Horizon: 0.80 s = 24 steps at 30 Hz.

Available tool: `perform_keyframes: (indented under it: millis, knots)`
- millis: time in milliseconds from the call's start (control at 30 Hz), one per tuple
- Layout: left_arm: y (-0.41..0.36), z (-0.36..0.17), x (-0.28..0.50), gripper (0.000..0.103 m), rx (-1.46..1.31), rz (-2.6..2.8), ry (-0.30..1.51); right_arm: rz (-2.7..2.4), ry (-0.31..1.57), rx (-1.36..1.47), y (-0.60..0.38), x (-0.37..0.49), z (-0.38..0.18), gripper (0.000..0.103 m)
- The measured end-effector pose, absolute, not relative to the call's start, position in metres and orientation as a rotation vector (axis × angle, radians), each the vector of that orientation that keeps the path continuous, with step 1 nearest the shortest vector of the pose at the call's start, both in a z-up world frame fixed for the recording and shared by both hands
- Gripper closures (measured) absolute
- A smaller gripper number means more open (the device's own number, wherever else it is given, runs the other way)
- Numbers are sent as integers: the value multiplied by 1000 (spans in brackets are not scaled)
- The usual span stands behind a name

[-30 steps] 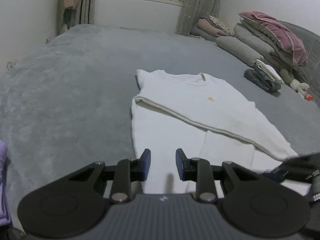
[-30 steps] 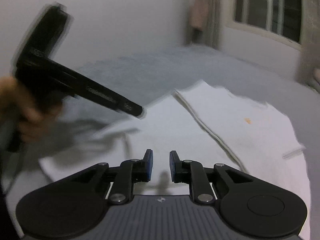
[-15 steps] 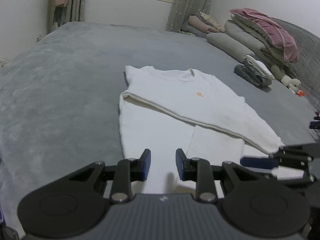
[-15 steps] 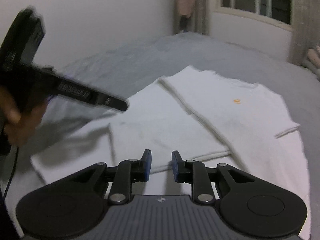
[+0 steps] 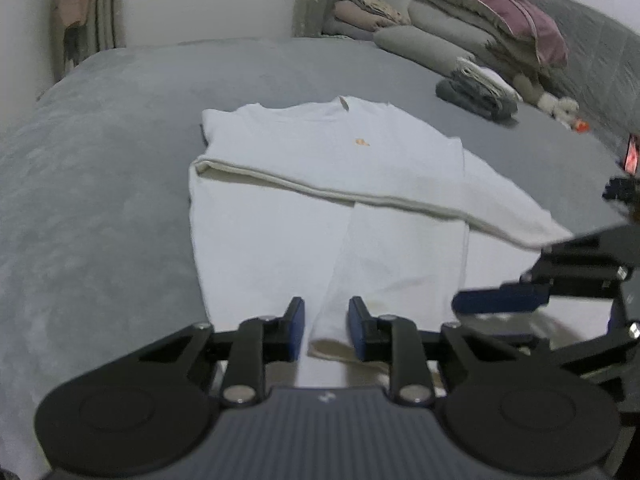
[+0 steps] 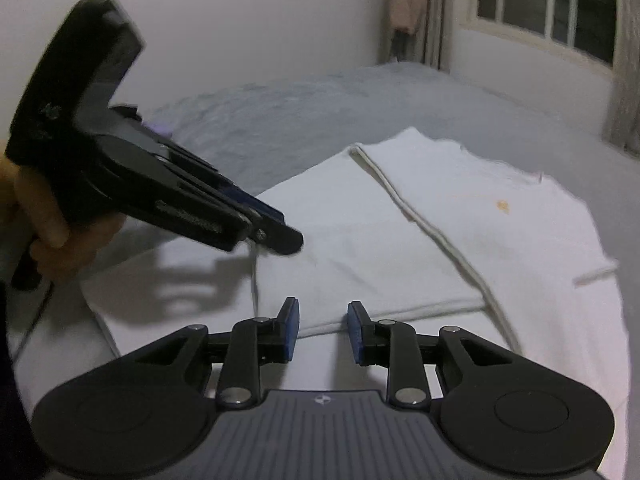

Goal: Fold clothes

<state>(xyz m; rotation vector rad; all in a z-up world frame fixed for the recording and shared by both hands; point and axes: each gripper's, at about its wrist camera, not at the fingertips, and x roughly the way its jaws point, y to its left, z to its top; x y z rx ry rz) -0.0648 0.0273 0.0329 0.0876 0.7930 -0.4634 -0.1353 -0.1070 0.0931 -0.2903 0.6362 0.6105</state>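
Nearest thing first: my left gripper (image 5: 326, 330) hangs low over the near end of the shirt (image 5: 312, 184), pointing down at it. The jaws have just been closing but there's a narrow gap left, and a cuff (image 5: 330, 346) of the folded-in sleeve sits right in that gap. The pads aren't pressing on it as far as I can tell, so no grab yet.

My right gripper (image 6: 322, 330) is just beside it on the right, also aimed down at the near end. Its jaws have just been opening, they stand apart, and the edge of a folded layer runs across between them, not pinched. Both grippers are about equally close to that end.

The shirt lies flat on the grey bed (image 5: 100, 168), and its long axis runs straight away from me, collar at the far end. A sleeve is folded across the body as a diagonal band. So I reckon the next move is both grippers pinching the near end and carrying it away from me toward the collar.

Farther back, 1 small stack of folded clothes (image 5: 478, 90) sits on the bed to the right, well apart from the shirt, with pillows (image 5: 480, 28) behind it. No baskets or boxes anywhere I can see.
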Motion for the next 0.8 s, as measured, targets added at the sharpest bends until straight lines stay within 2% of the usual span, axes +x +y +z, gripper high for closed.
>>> perform_keyframes:
  millis: [167, 233, 267, 600, 800]
  knots:
    - [27, 34, -69, 96, 90, -492, 781, 661, 627, -258, -109, -138, 95, 77]
    - [28, 35, -69, 97, 84, -498, 781, 683, 661, -261, -105, -137, 90, 75]
    - [28, 35, -69, 97, 80, -492, 783, 685, 663, -277, -102, -138, 88, 71]
    - [42, 59, -70, 99, -33, -465, 705, 707, 613, -263, -92, -143, 91, 71]
    - [34, 41, -61, 99, 51, -410, 767, 713, 629, -277, -82, -143, 88, 70]
